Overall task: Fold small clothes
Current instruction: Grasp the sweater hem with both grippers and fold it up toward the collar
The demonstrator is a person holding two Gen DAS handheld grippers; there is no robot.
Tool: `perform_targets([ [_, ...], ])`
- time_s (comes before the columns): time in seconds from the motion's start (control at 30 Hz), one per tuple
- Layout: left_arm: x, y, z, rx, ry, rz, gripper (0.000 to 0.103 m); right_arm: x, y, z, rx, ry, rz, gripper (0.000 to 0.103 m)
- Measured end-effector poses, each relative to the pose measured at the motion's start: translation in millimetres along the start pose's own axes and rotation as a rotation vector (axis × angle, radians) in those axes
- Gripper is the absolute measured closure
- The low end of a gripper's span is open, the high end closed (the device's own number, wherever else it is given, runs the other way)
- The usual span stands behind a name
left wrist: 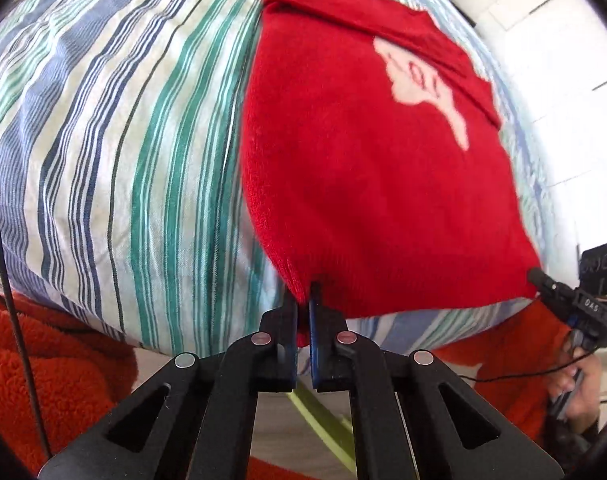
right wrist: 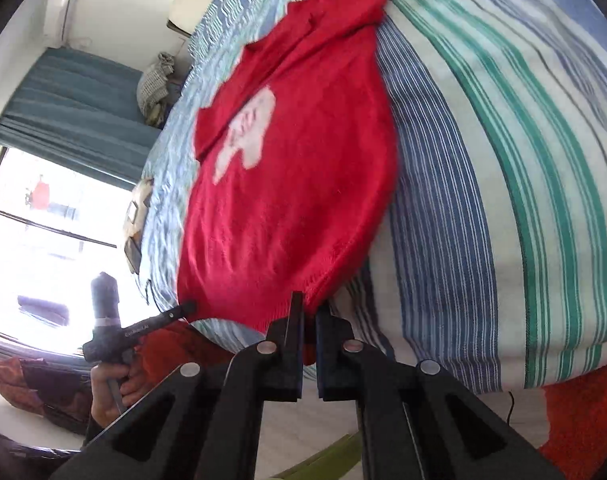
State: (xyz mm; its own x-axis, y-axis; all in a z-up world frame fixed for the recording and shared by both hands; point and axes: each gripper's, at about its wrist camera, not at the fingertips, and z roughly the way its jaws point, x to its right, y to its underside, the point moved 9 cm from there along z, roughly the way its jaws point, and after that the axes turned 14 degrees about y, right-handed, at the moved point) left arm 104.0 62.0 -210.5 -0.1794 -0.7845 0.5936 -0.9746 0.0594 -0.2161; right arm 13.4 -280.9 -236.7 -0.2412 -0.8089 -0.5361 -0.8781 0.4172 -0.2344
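Sweater [left wrist: 343, 184]: red knit, small, lying flat on the bed; its near hem hangs at the bed's near edge, where both claws have it.
Motif [left wrist: 419, 84]: pale knitted figure on the sweater's front, toward the far half; its shape is too blurred to name.
Collar end [right wrist: 359, 4]: bunched red folds at the sweater's far end, farthest from the claws.
Bed cover [left wrist: 115, 132]: white cloth with blue and green stripes, lying under the sweater and showing on both sides of it.
Left claw [left wrist: 303, 304]: jaws closed, pinching the sweater's hem at one near corner; red knit shows between the pads.
Right claw [right wrist: 309, 308]: jaws closed, clamped on the hem at the sweater's other near corner; cloth bunches where the pads meet.
Left hand [right wrist: 111, 388]: wrapped around the left claw's handle, below the sweater's hem corner in the right wrist view.
Right hand [left wrist: 575, 396]: on the right claw's handle, below the sweater's far hem corner in the left wrist view.
Fleece [left wrist: 51, 368]: orange-red fuzzy cloth, below the bed's near edge, nearer the cameras than the sweater.
Window [right wrist: 43, 240]: bright, beyond the bed on the sweater's left in the right wrist view.
Curtain [right wrist: 63, 100]: teal, gathered above the window.
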Motion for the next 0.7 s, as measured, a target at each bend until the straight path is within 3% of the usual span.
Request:
perform_targets([
  [0.13, 20, -61, -33, 0.105, 0.108, 0.0, 0.101, -18, -54, -28, 0.141, -0.039, -0.002, 0.098],
  [0.23, 32, -138, -38, 0.193, 0.144, 0.013, 0.101, -26, -117, -31, 0.243, -0.026, -0.011, 0.098],
  [0.37, 39, -243, -7, 0.231, 0.131, -0.003, 0.101, -35, -217, -9, 0.351, 0.007, -0.017, 0.098],
  [0.5, 36, -310, 35, 0.254, 0.045, -0.004, 0.1, -37, -304, 37, 0.372, 0.045, -0.033, 0.098],
  [0.6, 19, -342, 59, 0.26, -0.014, -0.053, 0.088, -25, -345, 78, 0.338, 0.078, 0.017, 0.095],
  [0.67, 4, -351, 58, 0.288, -0.054, -0.11, 0.06, -10, -359, 87, 0.351, 0.133, 0.064, 0.076],
  [0.7, -1, -353, 49, 0.318, -0.052, -0.124, 0.054, -7, -363, 83, 0.374, 0.146, 0.079, 0.072],
])
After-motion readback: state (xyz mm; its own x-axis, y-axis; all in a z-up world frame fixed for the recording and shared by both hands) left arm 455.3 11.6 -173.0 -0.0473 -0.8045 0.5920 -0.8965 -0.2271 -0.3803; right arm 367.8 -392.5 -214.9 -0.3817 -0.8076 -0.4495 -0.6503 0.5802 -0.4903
